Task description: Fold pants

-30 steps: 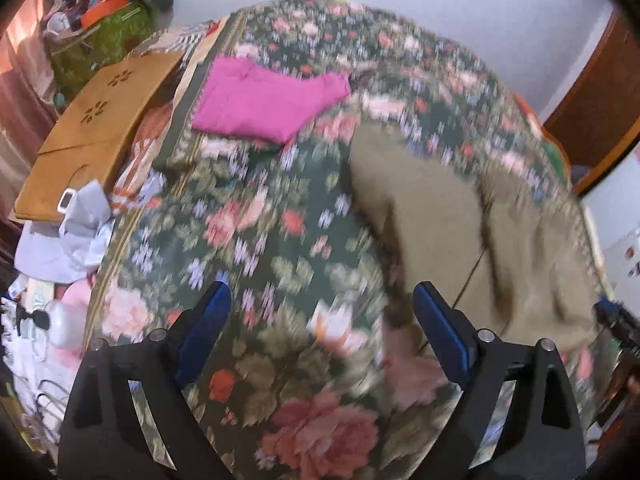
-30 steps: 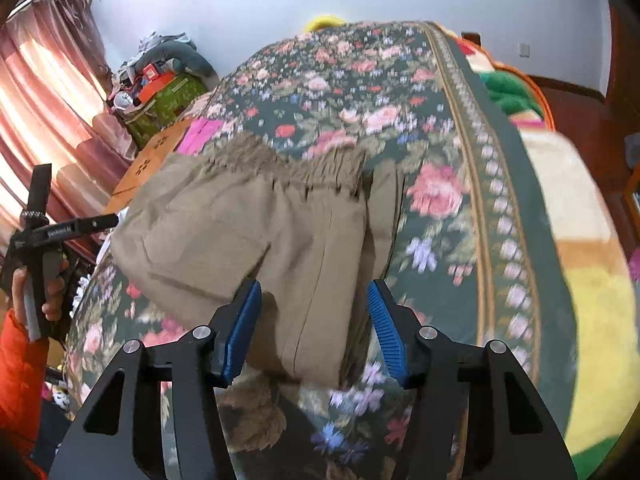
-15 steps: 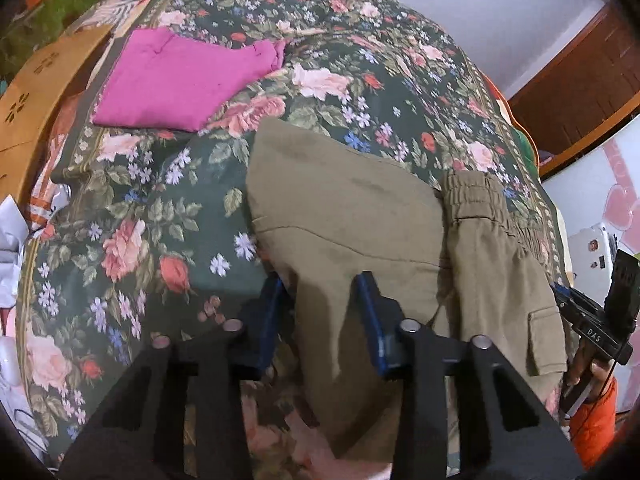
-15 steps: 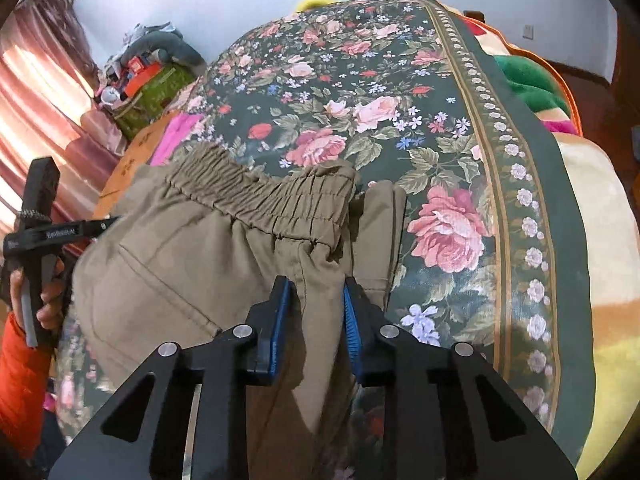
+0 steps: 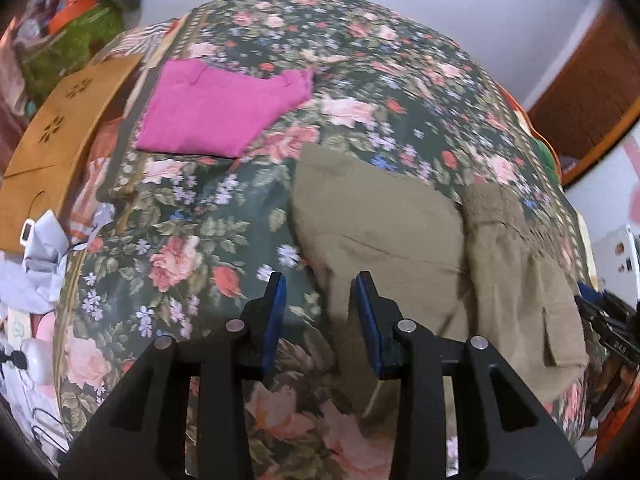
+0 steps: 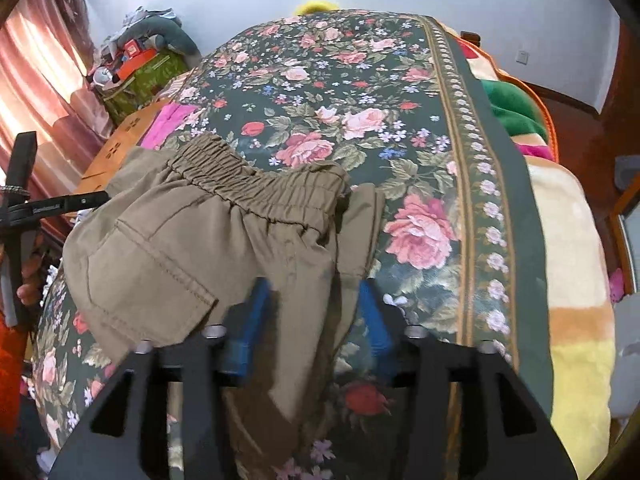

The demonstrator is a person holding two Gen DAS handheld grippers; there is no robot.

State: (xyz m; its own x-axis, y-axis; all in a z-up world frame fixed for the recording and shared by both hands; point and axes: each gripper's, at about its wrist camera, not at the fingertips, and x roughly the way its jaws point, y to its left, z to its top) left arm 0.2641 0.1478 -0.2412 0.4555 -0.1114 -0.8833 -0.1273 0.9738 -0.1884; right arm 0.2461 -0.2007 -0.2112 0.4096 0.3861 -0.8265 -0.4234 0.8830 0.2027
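Left wrist view. The left gripper (image 5: 318, 312) points down at a bed (image 5: 400, 80) covered in a dark floral spread. Its jaws are opening, standing a moderate way apart; the khaki pants (image 5: 384, 232) edge lies under the right pad, while the gap itself shows mostly spread (the pads do not press on cloth). The pants lie right of centre, partly folded, with the gathered waistband toward the right and a flap pocket low on the right. A folded pink garment (image 5: 216, 116) lies flat on the spread up and to the left, well apart from the pants. A brown board (image 5: 56, 136) with flower cut-outs sits beyond the bed's left edge. At the far right edge the right gripper (image 5: 608, 320) shows only in part.

Right wrist view. The right gripper (image 6: 316, 312) points down over the near end of the pants (image 6: 192, 240). Its jaws are opening; a fold of khaki cloth runs between the blue pads, loose, with a gap at the right pad. The elastic waistband lies away from the camera, across the spread (image 6: 360, 92). At the left edge a hand (image 6: 28, 280) in an orange sleeve holds the left gripper's handle; its jaws cannot be seen here. A green blanket (image 6: 516, 112) lies at the bed's right side.
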